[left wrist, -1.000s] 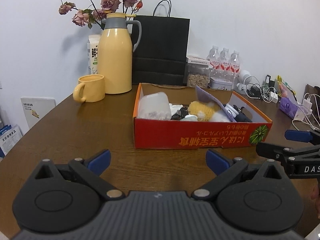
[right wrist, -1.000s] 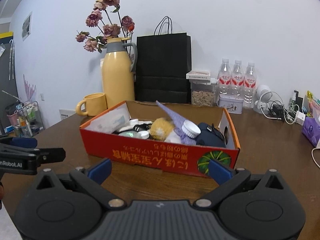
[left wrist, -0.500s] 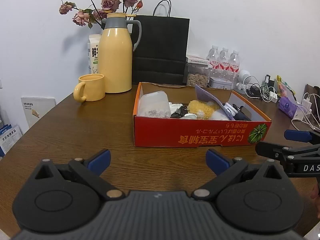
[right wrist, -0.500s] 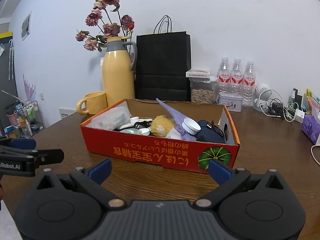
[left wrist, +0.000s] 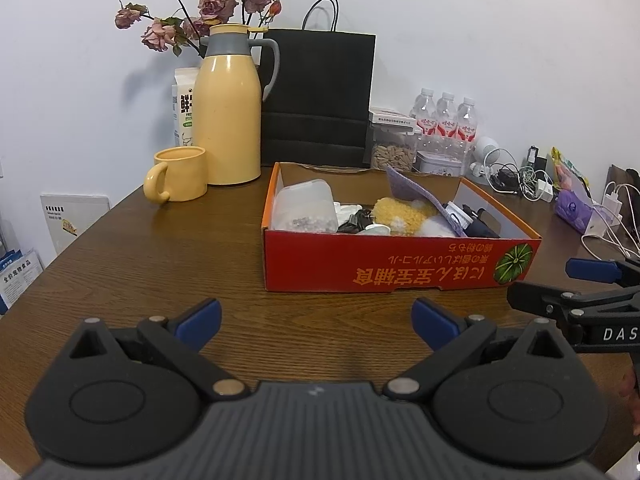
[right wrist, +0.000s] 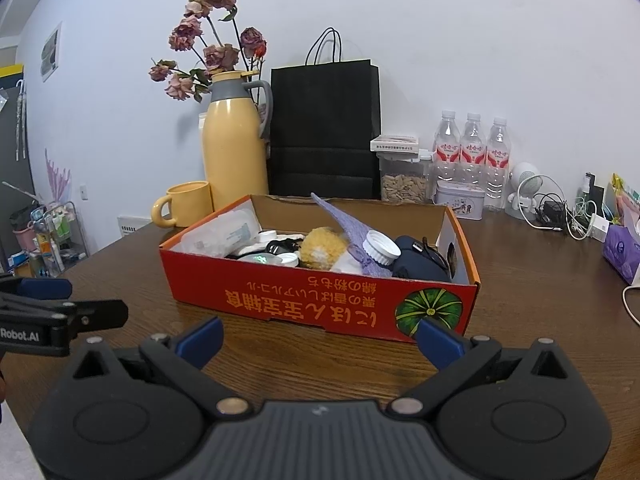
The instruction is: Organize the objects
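Observation:
A red cardboard box (left wrist: 400,272) (right wrist: 320,304) sits in the middle of the brown table. Inside it lie a clear plastic container (left wrist: 306,208) (right wrist: 224,234), a yellow fluffy ball (left wrist: 400,212) (right wrist: 322,242), a purple cloth (left wrist: 416,190) (right wrist: 348,224), a white-capped jar (right wrist: 380,246) and a dark blue pouch (right wrist: 420,260). My left gripper (left wrist: 316,318) hovers open over the table in front of the box. My right gripper (right wrist: 320,336) is open too, close to the box's front wall. Nothing is held by either one.
A yellow thermos (left wrist: 228,108) and a yellow mug (left wrist: 178,174) stand behind the box on the left. A black paper bag (left wrist: 320,96), water bottles (left wrist: 444,120), a nut jar (left wrist: 392,152) and tangled cables (left wrist: 520,180) line the back wall.
Both grippers have drawn back slightly from the box, which looks a little farther away. Both stay open.

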The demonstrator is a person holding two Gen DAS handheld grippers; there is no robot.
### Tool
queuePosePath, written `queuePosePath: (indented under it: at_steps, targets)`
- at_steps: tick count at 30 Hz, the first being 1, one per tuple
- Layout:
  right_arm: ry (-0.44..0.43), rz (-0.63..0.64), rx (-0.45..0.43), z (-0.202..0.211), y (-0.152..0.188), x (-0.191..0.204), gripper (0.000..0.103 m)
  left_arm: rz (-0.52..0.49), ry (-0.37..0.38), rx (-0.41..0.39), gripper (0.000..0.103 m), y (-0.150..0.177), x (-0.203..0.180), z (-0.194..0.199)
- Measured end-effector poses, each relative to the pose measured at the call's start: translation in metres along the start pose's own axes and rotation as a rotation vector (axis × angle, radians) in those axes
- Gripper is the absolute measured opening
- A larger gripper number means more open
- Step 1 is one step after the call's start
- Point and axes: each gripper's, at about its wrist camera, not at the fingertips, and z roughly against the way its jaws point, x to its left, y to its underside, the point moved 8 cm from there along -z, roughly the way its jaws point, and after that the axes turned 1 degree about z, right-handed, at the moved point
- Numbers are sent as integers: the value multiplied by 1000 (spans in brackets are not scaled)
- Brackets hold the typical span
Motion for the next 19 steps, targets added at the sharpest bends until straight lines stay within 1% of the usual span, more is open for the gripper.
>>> queuePosePath:
  at_steps: [19]
  targets:
    - [2, -1, 5, -2, 3, -1, 103, 11, -2, 9, 103, 1, 3, -3]
